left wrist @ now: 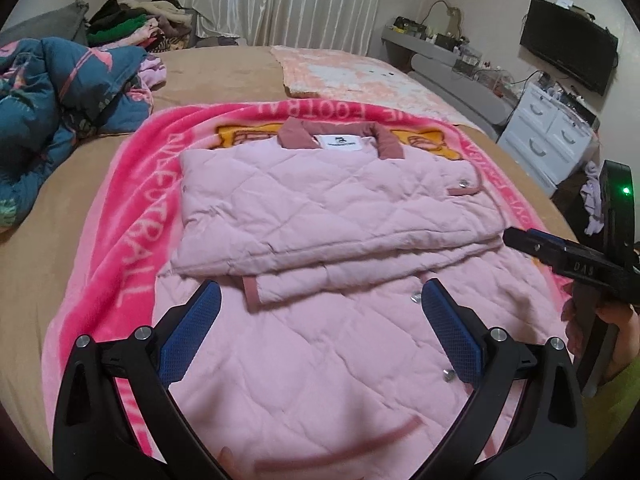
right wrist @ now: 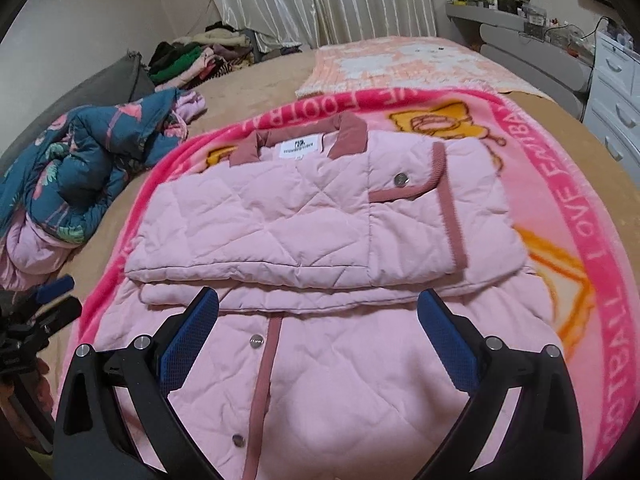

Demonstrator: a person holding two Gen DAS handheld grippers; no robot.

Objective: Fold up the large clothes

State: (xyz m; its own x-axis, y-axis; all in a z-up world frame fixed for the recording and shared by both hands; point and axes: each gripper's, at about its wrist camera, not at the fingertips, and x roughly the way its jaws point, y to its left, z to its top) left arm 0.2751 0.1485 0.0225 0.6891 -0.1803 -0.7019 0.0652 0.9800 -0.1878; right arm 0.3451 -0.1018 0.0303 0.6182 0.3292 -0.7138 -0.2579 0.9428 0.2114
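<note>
A pale pink quilted jacket with dusty-rose collar and trim [left wrist: 320,216] is being shown lying flat on a bright pink fleece blanket with white lettering [left wrist: 120,208], which is spread over a tan-covered bed [left wrist: 48,216]. The sleeves and sides are seen folded in across the upper body, while the lower half is lying unfolded toward the cameras.

The left gripper [left wrist: 320,300] and the right gripper [right wrist: 318,312] are both being held above the lower half of the jacket, the blue-padded fingers [left wrist: 192,328] spread to their widest and nothing being gripped between them.

The jacket is being judged as light, soft and puffy: the padding would be expected to spring back, so folds may not be holding without pressing. The shell looks smooth and possibly slippery. The hem corners nearest the cameras are being judged the best hold, one per gripper, pinching through both layers.

In the left wrist view the right gripper is being shown from the side at the right edge, with part of a hand [left wrist: 616,320], and a wall-mounted black screen [left wrist: 568,52] is being shown too. In the right wrist view the rose front placket [right wrist: 266,380] and the folded-over rose-edged flap [right wrist: 448,200] are being shown clearly, as is the left gripper at the left edge.
</note>
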